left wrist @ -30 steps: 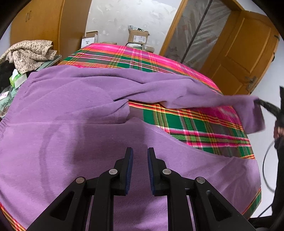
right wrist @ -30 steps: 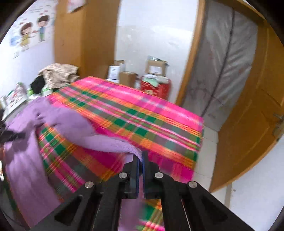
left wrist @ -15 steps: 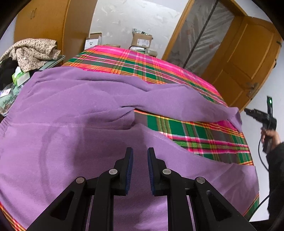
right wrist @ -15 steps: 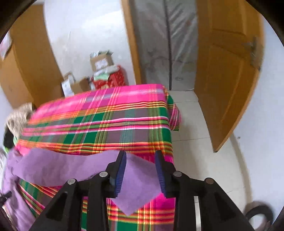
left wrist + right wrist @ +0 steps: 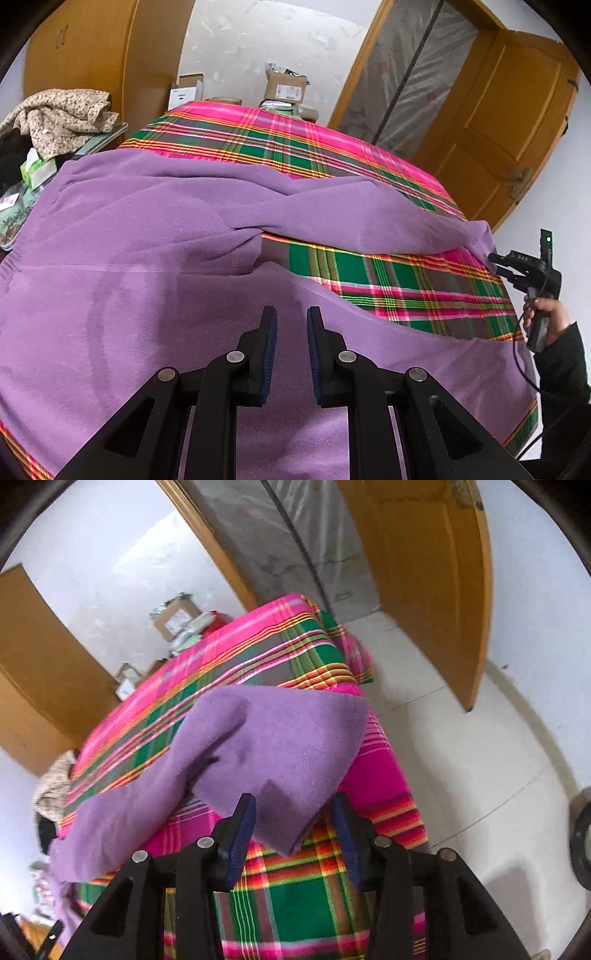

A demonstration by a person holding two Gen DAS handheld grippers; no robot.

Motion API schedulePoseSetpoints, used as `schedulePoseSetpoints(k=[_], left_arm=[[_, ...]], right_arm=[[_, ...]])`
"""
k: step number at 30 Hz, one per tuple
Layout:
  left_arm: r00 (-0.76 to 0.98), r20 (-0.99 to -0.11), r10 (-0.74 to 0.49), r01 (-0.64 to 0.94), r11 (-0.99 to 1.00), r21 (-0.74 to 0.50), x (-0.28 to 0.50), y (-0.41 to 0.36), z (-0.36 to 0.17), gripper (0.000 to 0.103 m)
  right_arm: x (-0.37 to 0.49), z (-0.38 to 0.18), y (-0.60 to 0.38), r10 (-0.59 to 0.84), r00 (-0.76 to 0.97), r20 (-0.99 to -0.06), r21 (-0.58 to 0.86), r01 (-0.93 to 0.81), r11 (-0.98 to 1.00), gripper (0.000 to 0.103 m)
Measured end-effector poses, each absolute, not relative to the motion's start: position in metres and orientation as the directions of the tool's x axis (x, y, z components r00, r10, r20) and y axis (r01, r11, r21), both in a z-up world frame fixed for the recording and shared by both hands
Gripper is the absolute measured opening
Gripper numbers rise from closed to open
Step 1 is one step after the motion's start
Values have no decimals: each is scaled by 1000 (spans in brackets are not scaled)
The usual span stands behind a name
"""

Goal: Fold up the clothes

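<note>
A purple fleece garment (image 5: pixel 147 258) lies spread over a table with a pink and green plaid cloth (image 5: pixel 388 273). One long purple limb of it reaches across to the table's right edge. My left gripper (image 5: pixel 291 321) hovers low over the garment's near part, its pads a small gap apart with nothing pinched between them. In the right wrist view the limb's loose end (image 5: pixel 288 746) lies on the plaid cloth (image 5: pixel 295 904), and my right gripper (image 5: pixel 292 801) straddles it with jaws closing, pads not pressing. In the left wrist view the right gripper (image 5: pixel 495 262) is at that end, held by a hand (image 5: pixel 546 314).
A heap of beige clothes (image 5: pixel 62 114) sits at the far left, beside a wooden wardrobe (image 5: pixel 92 55). Cardboard boxes (image 5: pixel 286 88) stand behind the table. A wooden door (image 5: pixel 517 122) is at the right. The table's right edge drops to a white floor (image 5: pixel 461 757).
The right gripper let go of the purple end, rolled and came down; the end now lies on the table between its jaws. The left gripper has stayed put.
</note>
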State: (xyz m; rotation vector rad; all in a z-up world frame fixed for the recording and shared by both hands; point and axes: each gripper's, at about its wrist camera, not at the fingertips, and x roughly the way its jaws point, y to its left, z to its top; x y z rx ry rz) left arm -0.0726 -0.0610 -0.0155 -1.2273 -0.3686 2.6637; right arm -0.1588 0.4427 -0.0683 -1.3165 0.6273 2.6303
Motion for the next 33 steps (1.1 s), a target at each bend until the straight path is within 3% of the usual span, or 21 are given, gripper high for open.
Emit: schedulePoseSetpoints(k=[1,6,13,18,26,29,33], left_arm=[[-642,-719,268,-63,-952,-300,-72,-61,-15,17],[-646,-715,268,-67,-953,-296,-70,-62,-12,17],[-657,-708,258,-50,-952,-301,-69,-68,-10,17],[-659,-704,264,-56,-951,-305,-71,-67,-10,17],[-674,-695,250,-39,-952,-304,-63,-77,-8,17],[-675,-697,241,-25,-952,-304,-65,-83,-8,17],[-671,-698,251,-34,-951,-309,-69,-79,-9,17]], right_arm=[[-161,-69,439,-50,-602,-797,278,-293,-915,16],[-163,-62,441,-60,-617,-784,275,-259,-926,7],[-149,6,493,-34,-709,-704,297,-250,-922,7],[-148,44,510,-14,-711,-703,249,-227,-942,7],[-152,-13,511,-30,-529,-848,196,-262,-945,12],[-139,-28,517,-43,-521,-853,221,-285,-933,13],[-116,-30,529,-39,-559,-829,270,-338,-902,26]])
